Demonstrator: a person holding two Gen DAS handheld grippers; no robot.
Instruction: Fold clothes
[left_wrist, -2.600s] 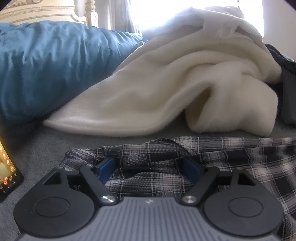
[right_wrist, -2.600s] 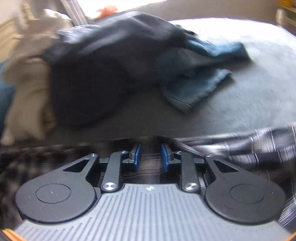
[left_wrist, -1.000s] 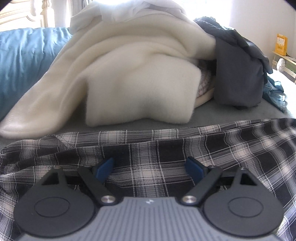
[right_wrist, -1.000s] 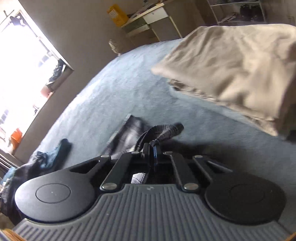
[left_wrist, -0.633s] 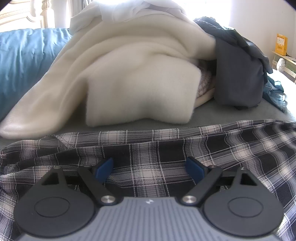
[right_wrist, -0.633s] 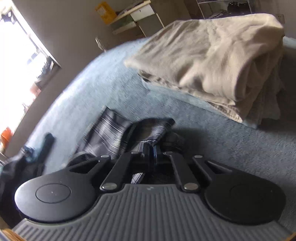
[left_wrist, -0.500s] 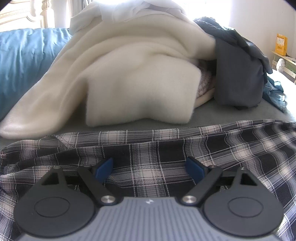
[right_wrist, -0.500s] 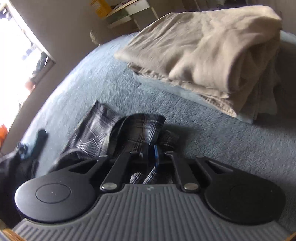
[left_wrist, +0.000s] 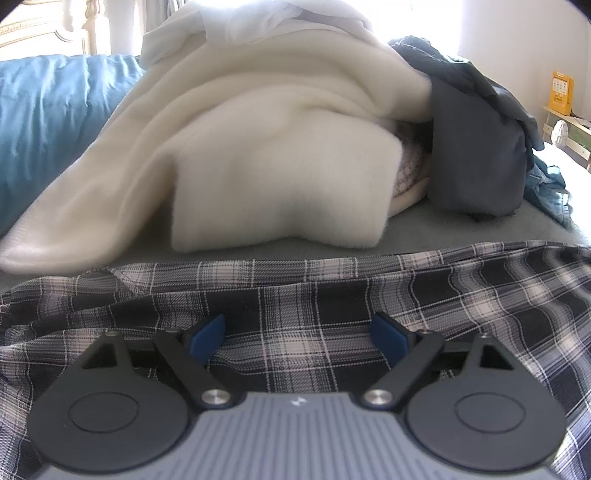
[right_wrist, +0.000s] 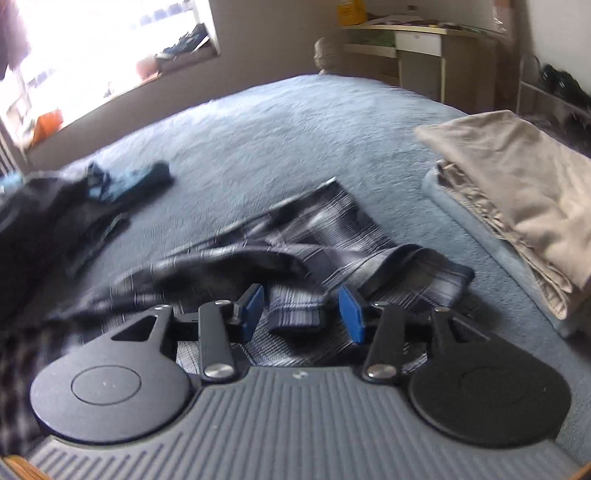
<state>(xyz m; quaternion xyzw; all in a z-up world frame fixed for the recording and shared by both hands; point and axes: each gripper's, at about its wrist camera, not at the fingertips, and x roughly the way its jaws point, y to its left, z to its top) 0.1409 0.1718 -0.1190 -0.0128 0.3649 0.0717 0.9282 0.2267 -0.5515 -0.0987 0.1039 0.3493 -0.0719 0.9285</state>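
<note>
**Plaid shirt on the bed, both claws above it**

Plaid shirt (left_wrist: 295, 295) spread across the grey-blue bed (right_wrist: 295, 122); left claw (left_wrist: 298, 334) spread wide over flat cloth, pads clear of it; right claw (right_wrist: 301, 308) opening, a cuff-like fold of the shirt (right_wrist: 291, 314) lying between its blue pads (right_wrist: 351, 314), untouched by either; cream blanket (left_wrist: 258, 147) and grey garment (left_wrist: 476, 162) heaped behind the shirt; folded beige stack (right_wrist: 517, 184) at the right claw's right.

Black-white plaid shirt (left_wrist: 295, 295), seemingly cream blanket (left_wrist: 258, 147).
</note>
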